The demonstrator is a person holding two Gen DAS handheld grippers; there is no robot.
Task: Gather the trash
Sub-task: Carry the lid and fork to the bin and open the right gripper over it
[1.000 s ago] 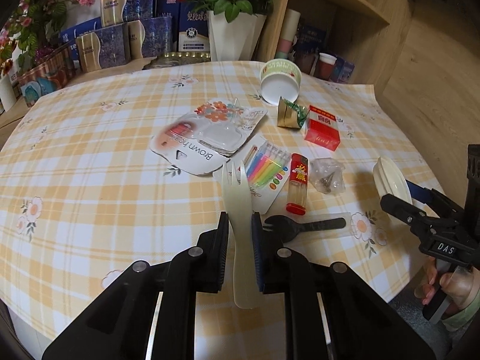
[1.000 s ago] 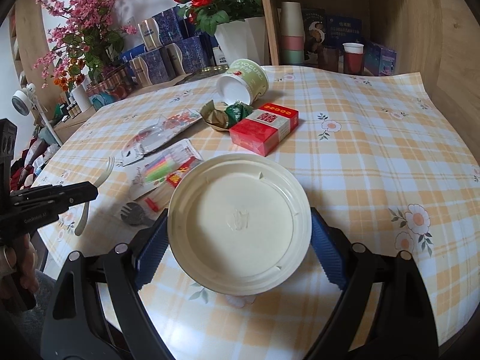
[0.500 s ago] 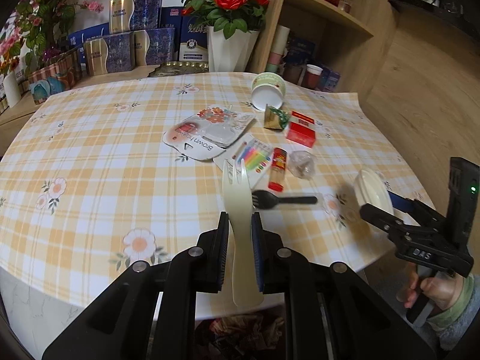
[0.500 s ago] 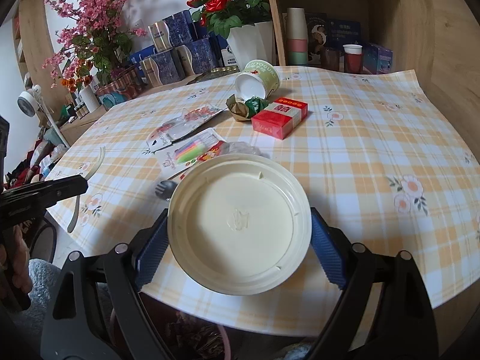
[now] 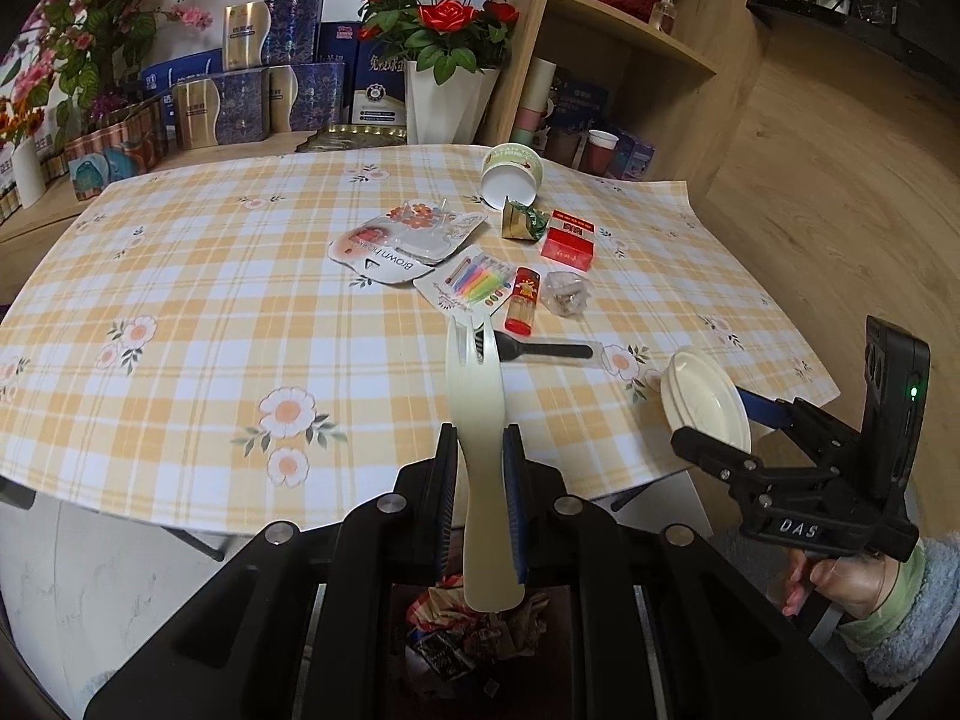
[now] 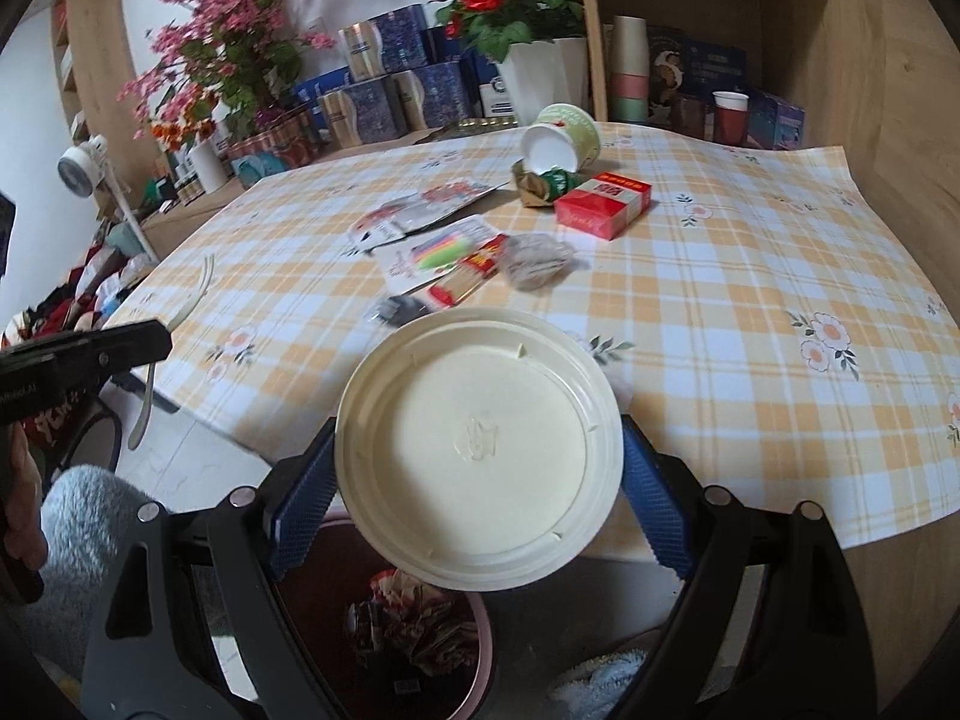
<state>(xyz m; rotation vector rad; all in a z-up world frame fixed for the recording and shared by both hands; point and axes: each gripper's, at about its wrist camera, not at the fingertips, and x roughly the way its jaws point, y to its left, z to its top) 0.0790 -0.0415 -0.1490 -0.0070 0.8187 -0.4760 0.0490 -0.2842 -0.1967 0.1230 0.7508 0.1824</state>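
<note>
Left wrist: left gripper [image 5: 480, 474] clamps one cream fork [image 5: 477, 414] above the bin [image 5: 474, 636], one black fork [image 5: 543, 350] on the table [image 5: 180, 312]; right wrist: right gripper [image 6: 477, 468] clamps one lid [image 6: 479, 441] over the bin [image 6: 408, 630], one red box [image 6: 603, 204] on the table [image 6: 720, 312].

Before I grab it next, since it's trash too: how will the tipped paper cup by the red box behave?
The paper cup lies on its side, so a nudge would probably roll it. It looks empty and thin-walled, likely light and easily crushed. It leans against the crumpled wrapper, which may shift too.
</note>
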